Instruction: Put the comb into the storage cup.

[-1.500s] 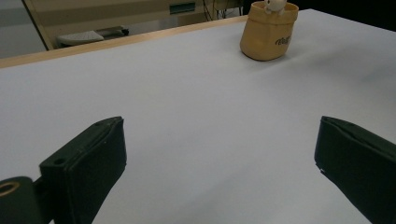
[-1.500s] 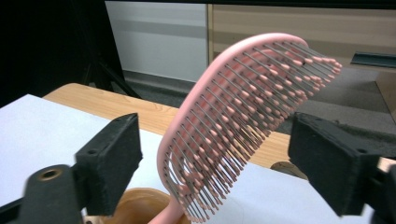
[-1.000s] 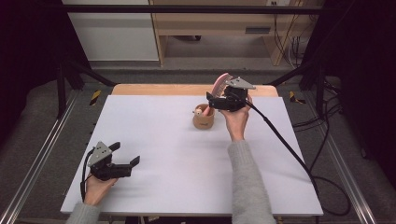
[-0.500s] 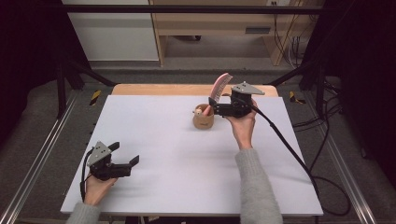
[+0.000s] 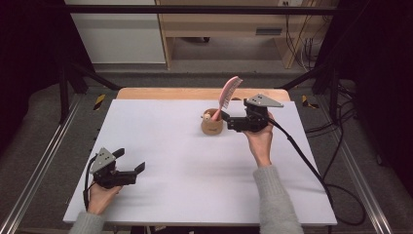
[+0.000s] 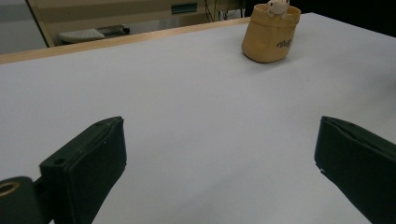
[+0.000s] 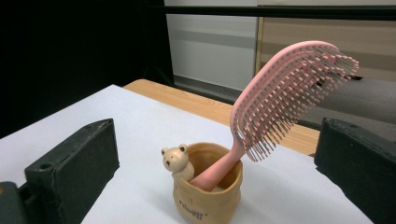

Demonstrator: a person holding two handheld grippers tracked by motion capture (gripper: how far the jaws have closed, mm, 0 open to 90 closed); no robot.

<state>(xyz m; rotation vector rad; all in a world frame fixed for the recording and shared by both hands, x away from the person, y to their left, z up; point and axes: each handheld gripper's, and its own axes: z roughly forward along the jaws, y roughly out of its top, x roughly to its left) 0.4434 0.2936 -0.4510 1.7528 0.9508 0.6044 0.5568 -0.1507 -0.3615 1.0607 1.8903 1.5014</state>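
Hairbrush (image 5: 229, 95), the pink one, stood handle-down in the little tan bear cup (image 5: 212, 124) near the far edge of the white table (image 5: 185, 185), leaning on the rim with its bristle head up in the air. Right gripper (image 5: 228, 121) sat just beside the cup, jaws wide apart, gripping nothing. Looked to me like the drop-in step was basically done, so next would be backing that hand off without knocking the brush. Left gripper (image 5: 131, 165) rested at the near left corner, jaws apart too.

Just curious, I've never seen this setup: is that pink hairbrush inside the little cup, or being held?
Inside. The hairbrush stands handle-down in the cup, leaning on its rim; the right tongs are open, apart from it.
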